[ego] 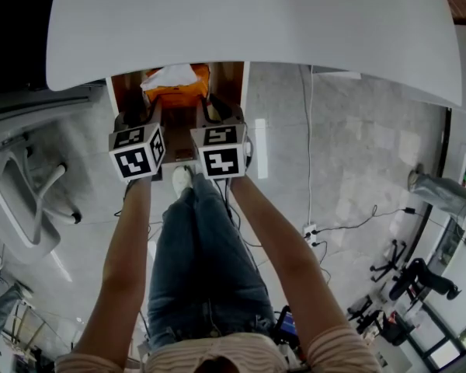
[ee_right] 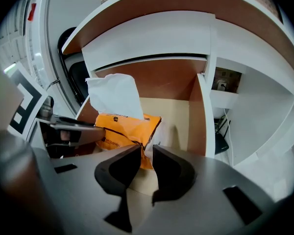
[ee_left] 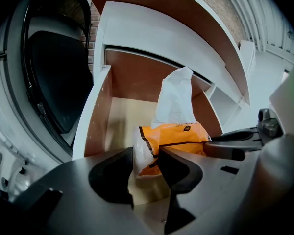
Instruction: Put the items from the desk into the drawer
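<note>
An orange tissue pack (ego: 176, 93) with a white tissue (ego: 171, 75) sticking up hangs inside the open wooden drawer (ego: 231, 76) under the white desk (ego: 256, 22). My left gripper (ee_left: 146, 153) is shut on the pack's (ee_left: 174, 136) clear plastic end at its left side. My right gripper (ee_right: 147, 148) is shut on the crinkled plastic end at the right side of the pack (ee_right: 125, 131). In the head view both marker cubes, left (ego: 137, 152) and right (ego: 221, 151), sit side by side at the drawer's front. The drawer floor (ee_right: 174, 116) around the pack is bare pale wood.
A white office chair (ego: 23, 200) stands on the floor at the left, close to the drawer's left wall (ee_left: 95, 111). Right of the drawer is an open white shelf bay (ee_right: 228, 82). Cables and a power strip (ego: 311, 230) lie on the floor at the right. My legs (ego: 206, 263) are below the drawer.
</note>
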`<state>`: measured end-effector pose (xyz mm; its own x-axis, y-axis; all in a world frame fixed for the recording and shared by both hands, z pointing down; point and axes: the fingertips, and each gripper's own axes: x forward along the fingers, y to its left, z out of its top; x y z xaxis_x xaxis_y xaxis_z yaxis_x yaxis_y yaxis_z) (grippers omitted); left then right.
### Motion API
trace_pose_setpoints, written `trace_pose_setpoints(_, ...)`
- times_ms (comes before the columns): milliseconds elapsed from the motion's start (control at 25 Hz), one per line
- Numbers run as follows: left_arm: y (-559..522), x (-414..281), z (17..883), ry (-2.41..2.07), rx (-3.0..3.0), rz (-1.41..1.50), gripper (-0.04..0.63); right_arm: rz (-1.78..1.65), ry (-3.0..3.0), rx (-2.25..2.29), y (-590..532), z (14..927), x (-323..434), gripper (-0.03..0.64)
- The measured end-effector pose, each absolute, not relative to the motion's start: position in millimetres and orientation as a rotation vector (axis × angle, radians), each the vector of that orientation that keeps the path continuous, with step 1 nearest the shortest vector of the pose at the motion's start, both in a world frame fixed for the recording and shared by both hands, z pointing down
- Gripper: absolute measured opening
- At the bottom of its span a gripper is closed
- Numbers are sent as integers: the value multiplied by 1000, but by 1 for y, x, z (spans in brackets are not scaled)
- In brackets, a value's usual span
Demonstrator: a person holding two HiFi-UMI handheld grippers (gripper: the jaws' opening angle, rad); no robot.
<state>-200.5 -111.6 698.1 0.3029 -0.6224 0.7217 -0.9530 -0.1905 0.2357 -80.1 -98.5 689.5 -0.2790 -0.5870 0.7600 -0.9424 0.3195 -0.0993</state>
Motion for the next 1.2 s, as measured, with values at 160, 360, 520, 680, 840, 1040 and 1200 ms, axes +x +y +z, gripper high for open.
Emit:
trace_pose_setpoints(160,-112,-206,697,-1401,1904,627,158,761,-1981,1334,-99,688,-85,103)
trace_pose_setpoints(360,-108,-209,693,-1403,1898,618,165,767,-2002,1311,-97,685,-94,138)
trace_pose_setpoints(520,-100,-208,692,-1408,1879,634,179,758,-2026,1308,-97,676,-98,149)
trace_pose_setpoints(680,-96,-206,689,-1407,1879,628,179,757,-2031,1312,-96,674,-95,149)
trace_pose_setpoints(840,-89,-203,684,-1408,1869,626,179,775,-2024,1323,-90,673,-88,147)
trace_pose_setpoints(1040,-81,-202,675,-1416,1859,625,178,799,-2025,1338,-81,662,-83,147)
trace_pose_setpoints(1200,-72,-205,662,-1433,1856,606,178,817,-2041,1372,-77,647,-80,147)
